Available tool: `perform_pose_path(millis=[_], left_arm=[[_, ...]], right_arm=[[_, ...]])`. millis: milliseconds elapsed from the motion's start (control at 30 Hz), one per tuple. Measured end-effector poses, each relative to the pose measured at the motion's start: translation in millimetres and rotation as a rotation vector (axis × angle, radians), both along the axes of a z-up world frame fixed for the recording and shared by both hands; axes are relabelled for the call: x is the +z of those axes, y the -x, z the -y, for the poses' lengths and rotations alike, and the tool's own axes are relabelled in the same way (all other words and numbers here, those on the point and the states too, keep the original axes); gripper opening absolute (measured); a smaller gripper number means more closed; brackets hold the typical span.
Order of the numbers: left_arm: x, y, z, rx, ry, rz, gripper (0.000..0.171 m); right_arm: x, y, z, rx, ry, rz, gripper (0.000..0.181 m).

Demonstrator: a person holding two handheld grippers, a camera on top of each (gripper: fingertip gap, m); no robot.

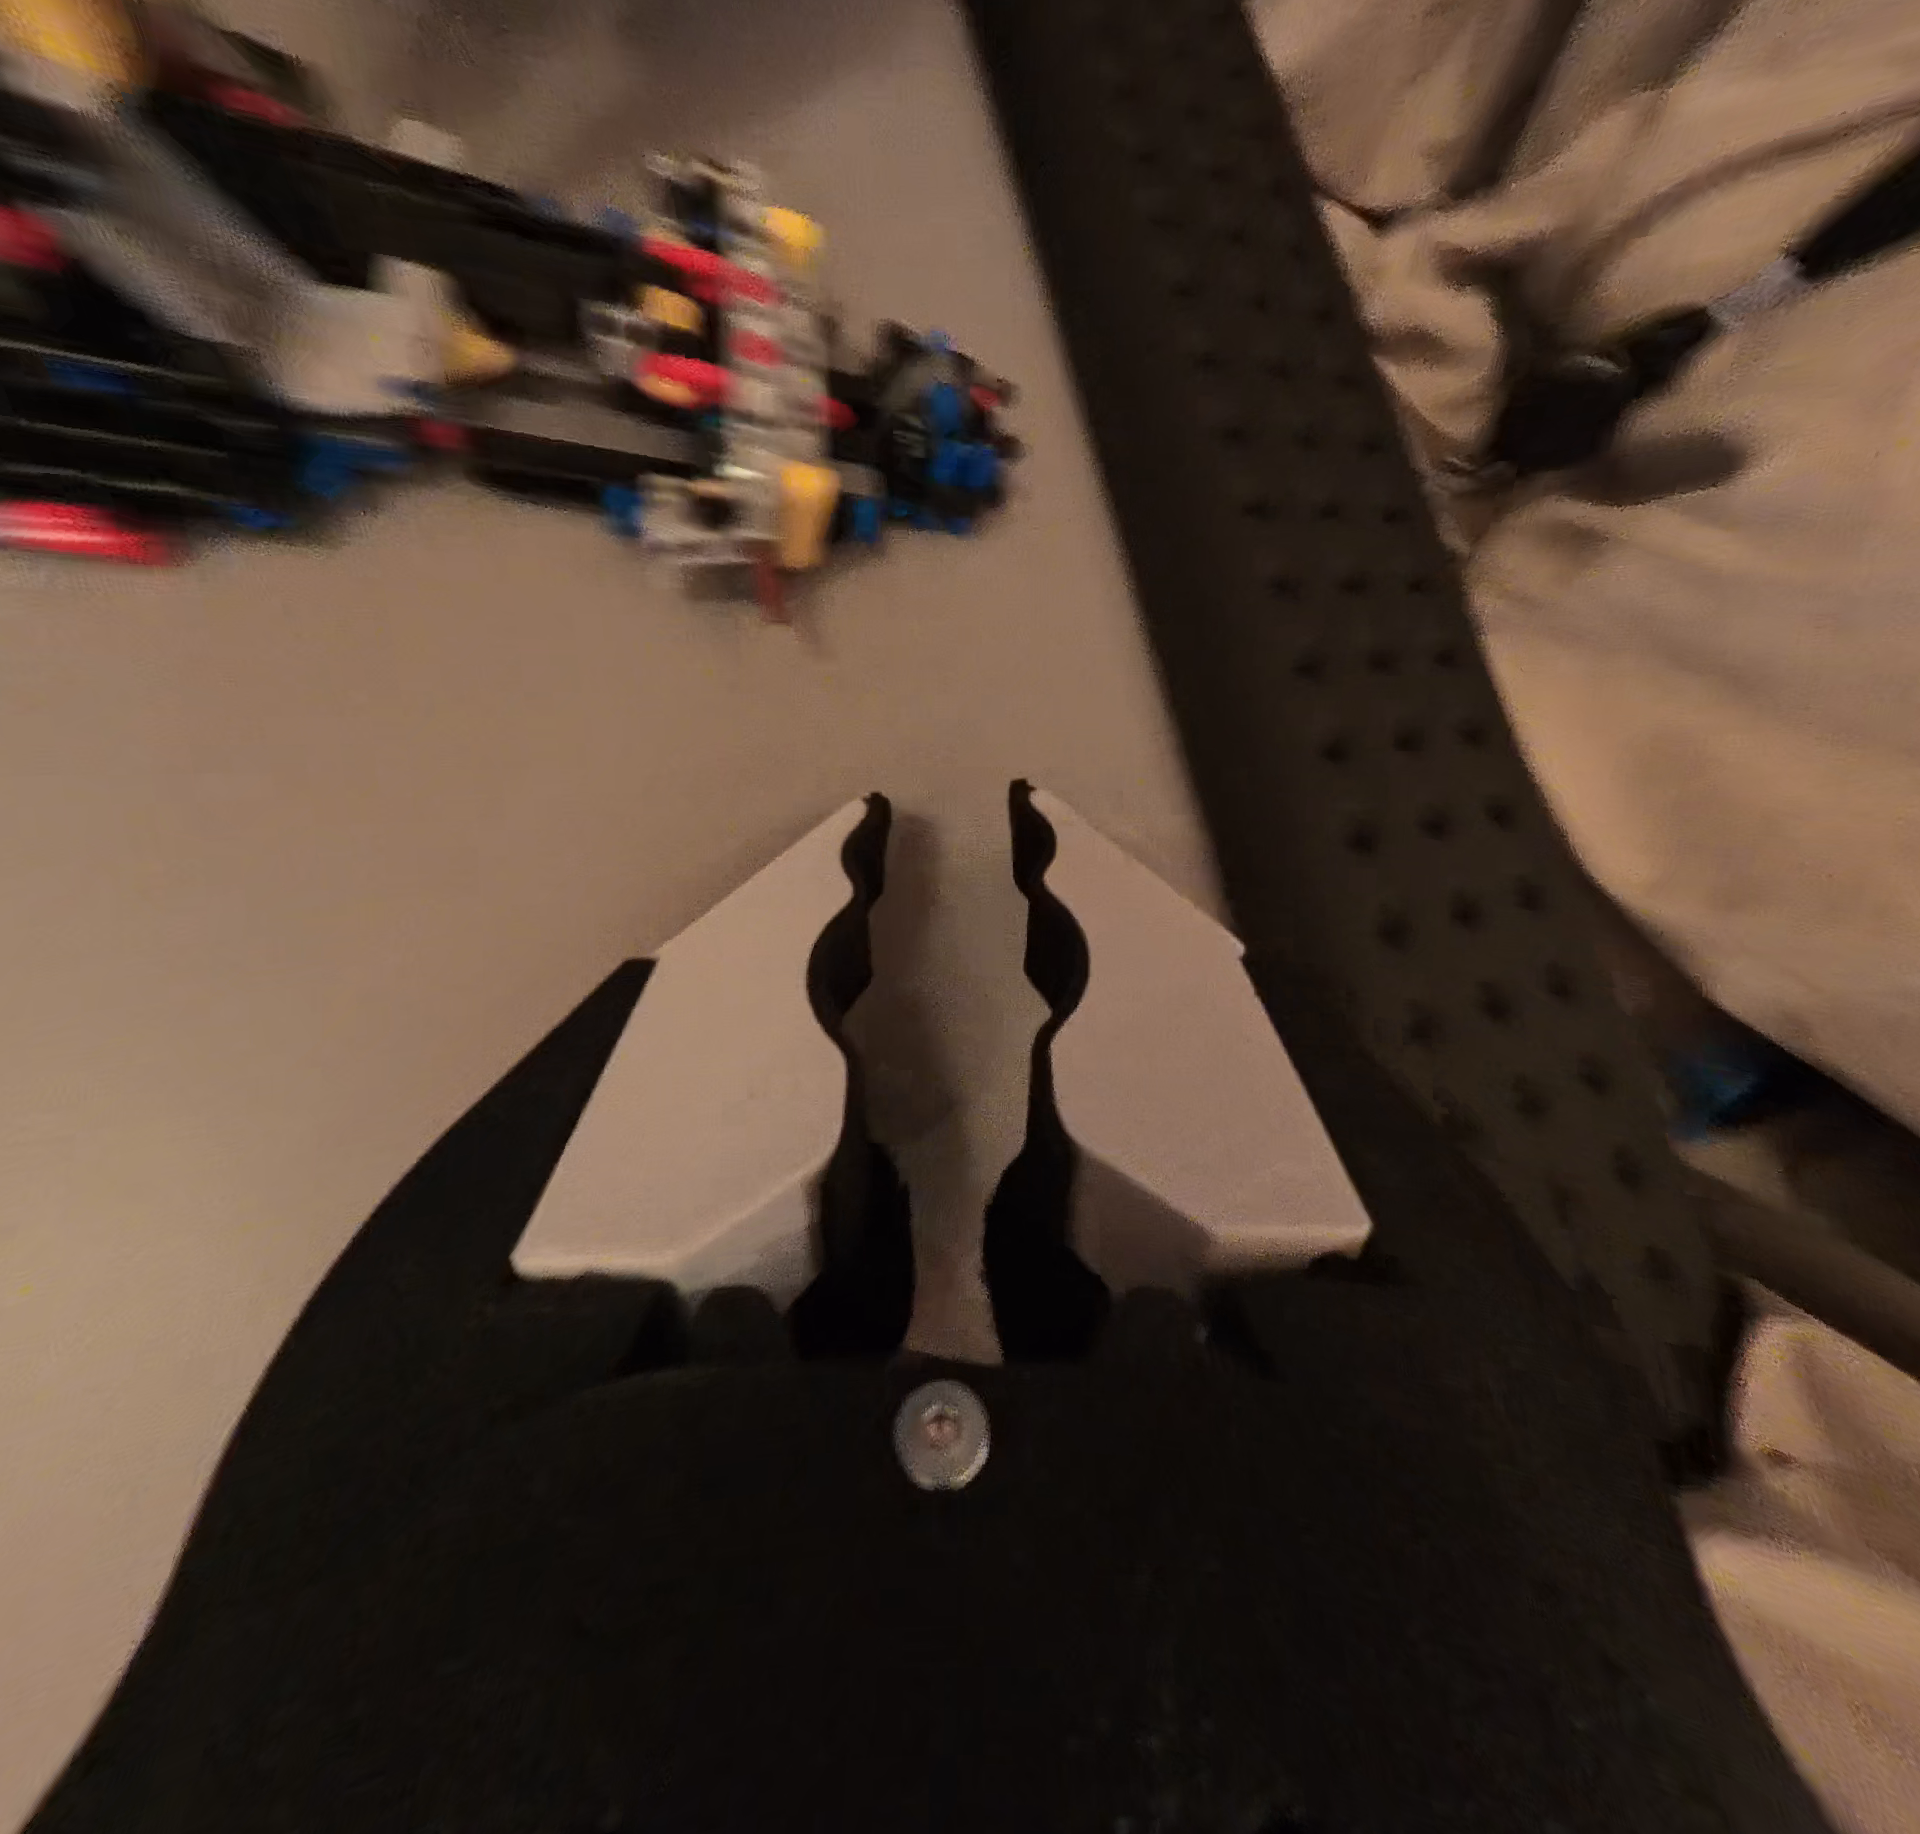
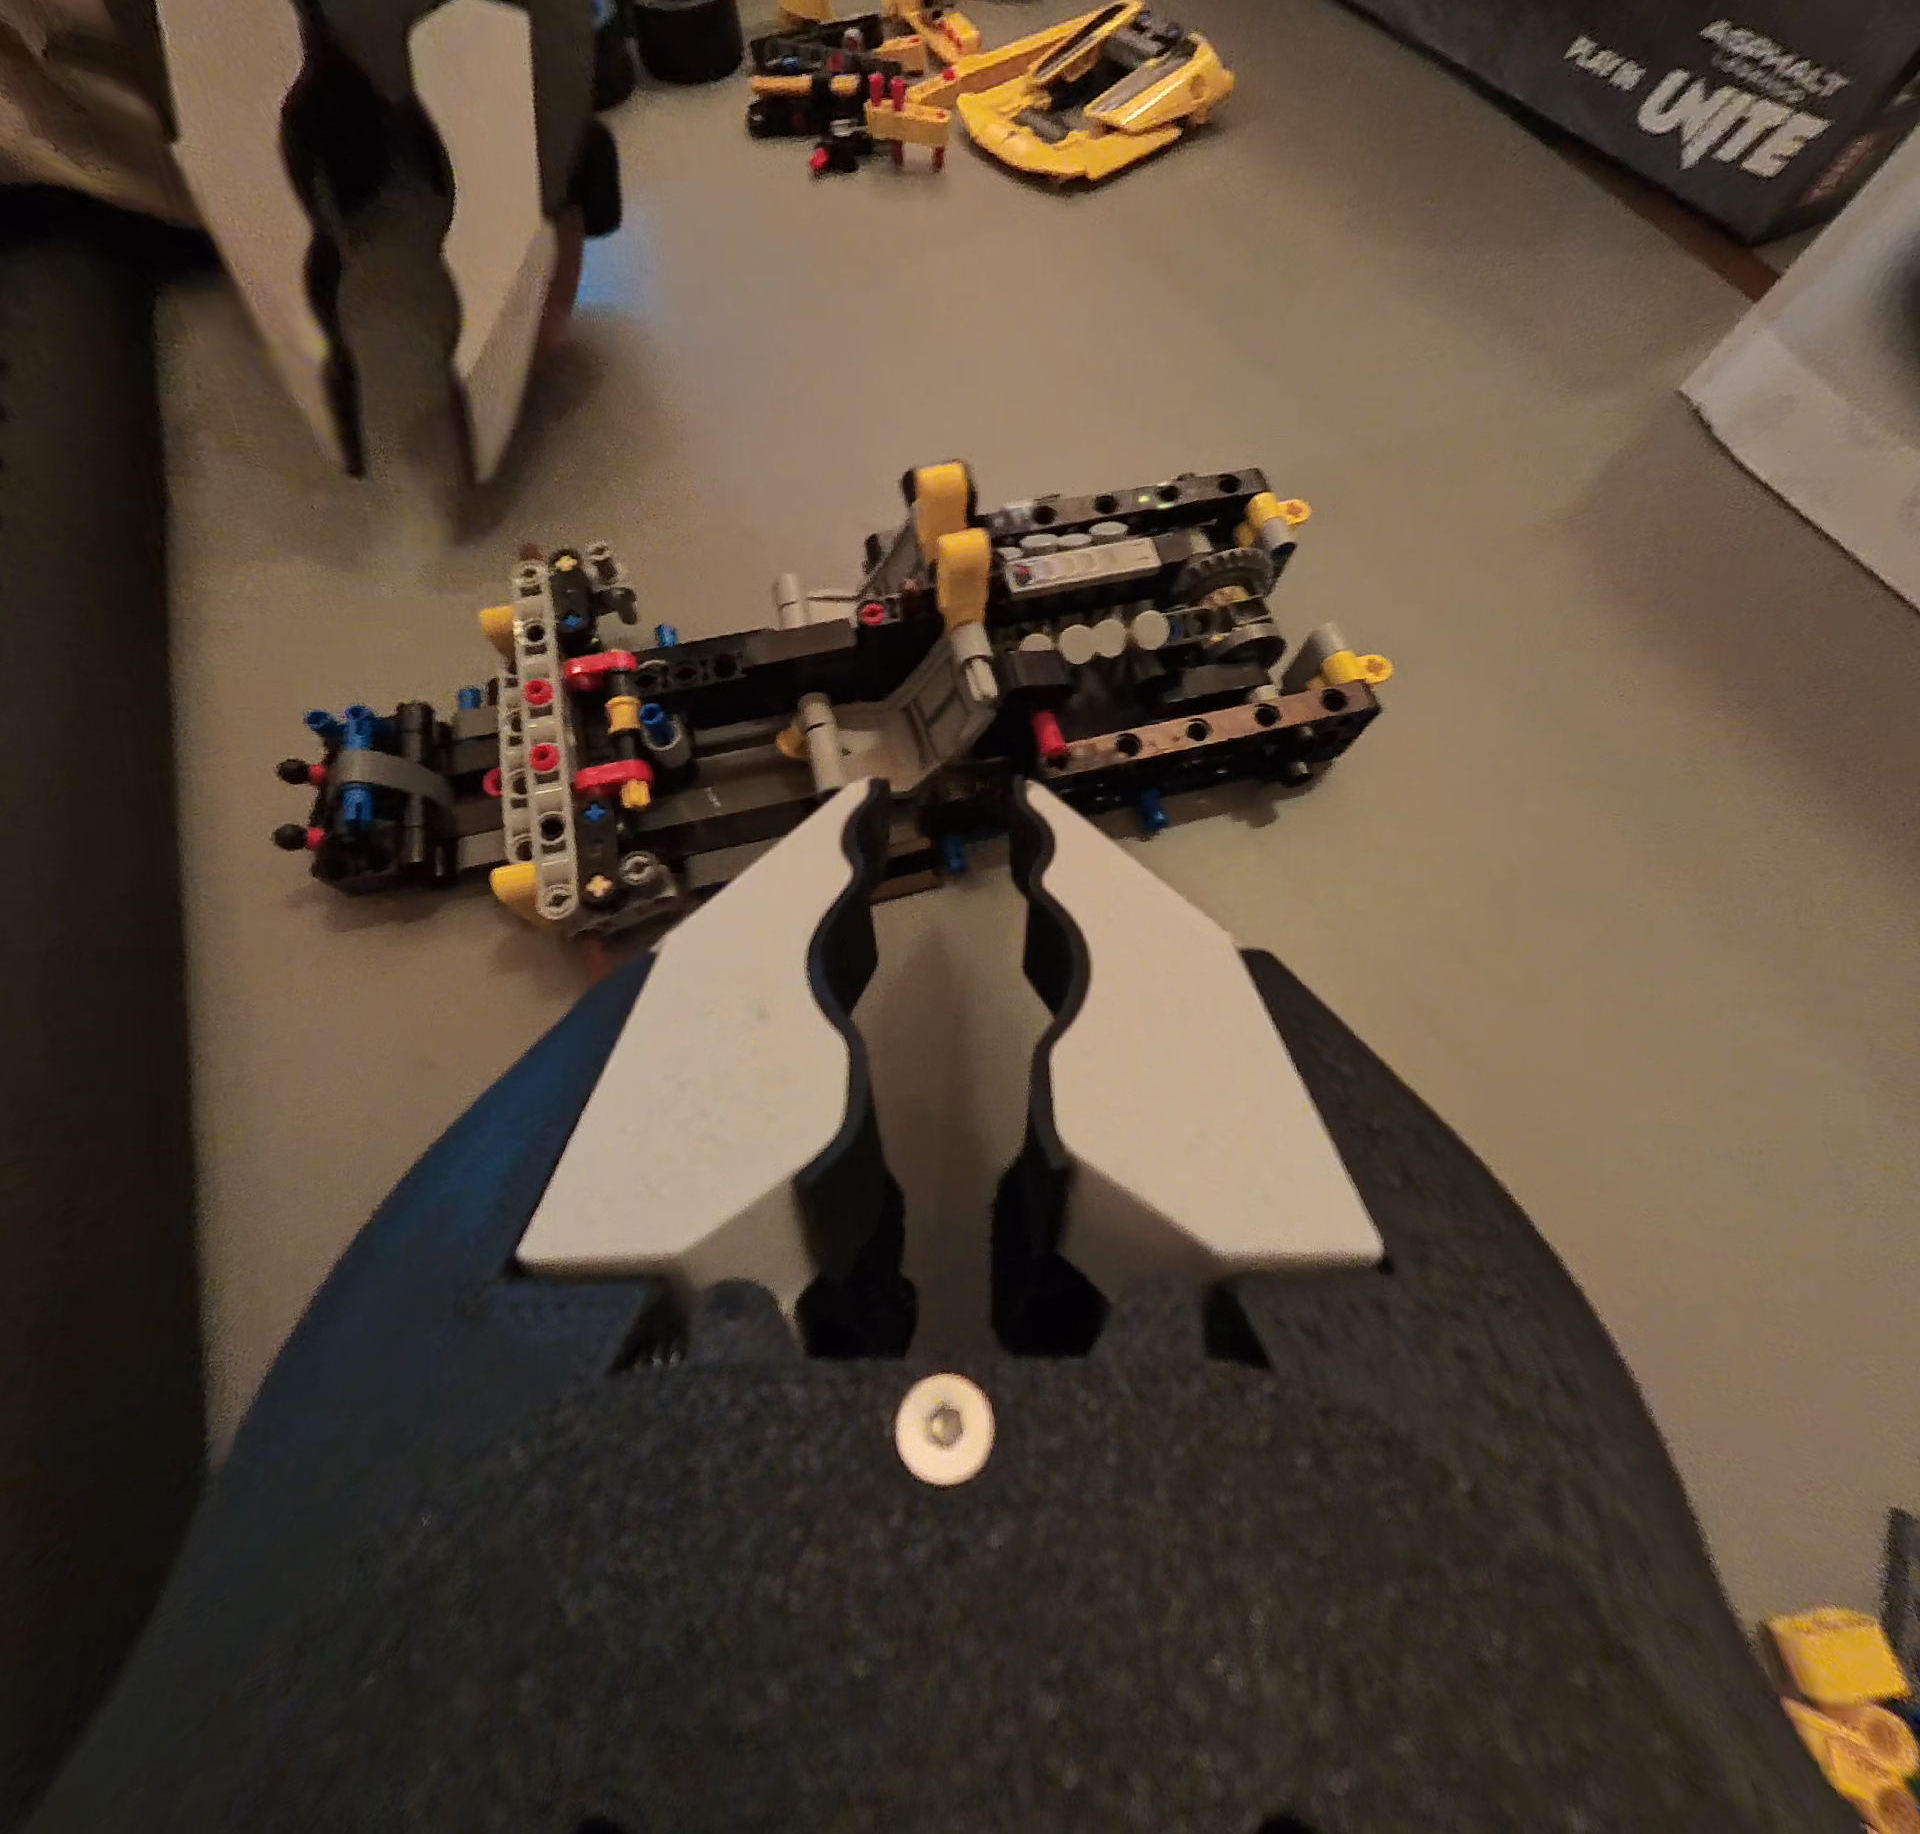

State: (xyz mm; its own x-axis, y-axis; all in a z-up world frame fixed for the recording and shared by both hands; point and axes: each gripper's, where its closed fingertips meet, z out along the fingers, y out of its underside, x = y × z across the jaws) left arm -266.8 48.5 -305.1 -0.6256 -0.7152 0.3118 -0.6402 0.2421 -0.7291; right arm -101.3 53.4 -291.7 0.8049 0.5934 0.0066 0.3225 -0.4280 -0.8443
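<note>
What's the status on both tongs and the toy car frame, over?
Left tongs open, empty, over bare table. Right tongs open, tips at toy car frame, no grip seen. Yellow body shell lies beyond.

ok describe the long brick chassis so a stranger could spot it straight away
On the grey table, look just past the right gripper. The long brick chassis lies flat there, mostly black beams with red, blue and yellow pins. Unlike the yellow car body shell farther back, it has no panels.

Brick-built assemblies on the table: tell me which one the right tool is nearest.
The long black chassis, lying directly at the right tool tips. The yellow bodywork assembly sits much farther back.
</note>
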Motion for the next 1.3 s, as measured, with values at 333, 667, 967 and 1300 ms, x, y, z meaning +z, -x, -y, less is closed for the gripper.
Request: perform_pose_path(millis=[333,667,967,1300], left_arm=[[55.5,-113.7,-64.5,0.293,0.067,0.411,0.030],[40.0,-125.8,-48.8,0.232,0.095,0.389,0.030],[15.6,-130.3,-45.3,0.175,-0.109,0.350,0.018],[27.4,-131.1,-44.6,0.178,-0.034,0.390,0.015]], right_arm=[[19.4,9.9,-27.2,0.188,-0.036,-0.021,0.024],[8.7,4.0,-22.4,0.152,-0.115,0.029,0.025],[10.7,3.7,-23.0,0.156,-0.147,0.043,0.021],[6.2,10.8,-29.9,0.212,-0.154,0.010,0.019]])
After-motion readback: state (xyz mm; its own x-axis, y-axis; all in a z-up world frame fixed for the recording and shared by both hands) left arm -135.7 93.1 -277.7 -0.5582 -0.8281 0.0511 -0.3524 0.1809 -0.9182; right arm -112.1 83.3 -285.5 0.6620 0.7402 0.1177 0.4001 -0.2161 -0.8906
